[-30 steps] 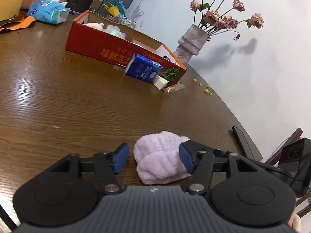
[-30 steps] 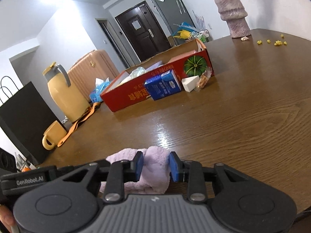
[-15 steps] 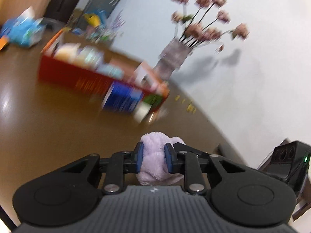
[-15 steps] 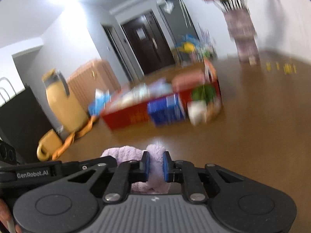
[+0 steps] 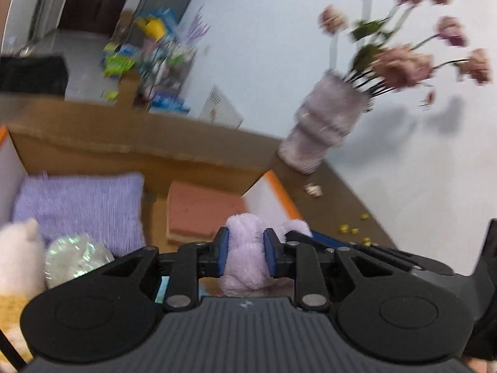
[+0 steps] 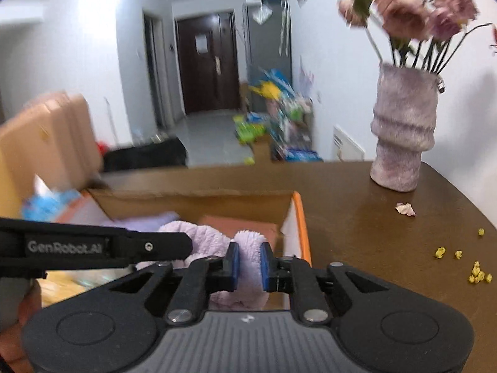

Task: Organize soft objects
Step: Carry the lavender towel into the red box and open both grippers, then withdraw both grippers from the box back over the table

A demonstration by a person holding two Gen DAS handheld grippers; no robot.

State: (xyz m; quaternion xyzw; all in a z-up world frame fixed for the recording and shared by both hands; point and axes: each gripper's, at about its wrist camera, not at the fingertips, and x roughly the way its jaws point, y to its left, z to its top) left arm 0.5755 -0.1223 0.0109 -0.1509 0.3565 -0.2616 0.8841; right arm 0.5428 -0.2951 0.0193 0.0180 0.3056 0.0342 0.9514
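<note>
Both grippers are shut on one fluffy lilac cloth and hold it over the open cardboard box. My left gripper [image 5: 245,253] pinches the cloth [image 5: 245,264] above the box's right end. My right gripper [image 6: 247,261] pinches the cloth's [image 6: 205,239] other fold; the left gripper's body [image 6: 93,248] crosses that view at the left. The box [image 5: 93,152] holds a purple knit cloth [image 5: 77,202], a pink sponge block [image 5: 198,211], a cream plush [image 5: 18,255] and a shiny wrapped ball [image 5: 74,255].
A fuzzy lilac vase [image 6: 402,133] of dried roses stands on the brown table [image 6: 388,233] right of the box. Yellow crumbs [image 6: 476,272] and a petal [image 6: 405,209] lie near it. A blue tissue pack [image 6: 46,203] is behind the box's left end.
Both grippers closed on the lilac cloth, lifted it from the table and carried it forward over the open box. The view is blurred with motion.
</note>
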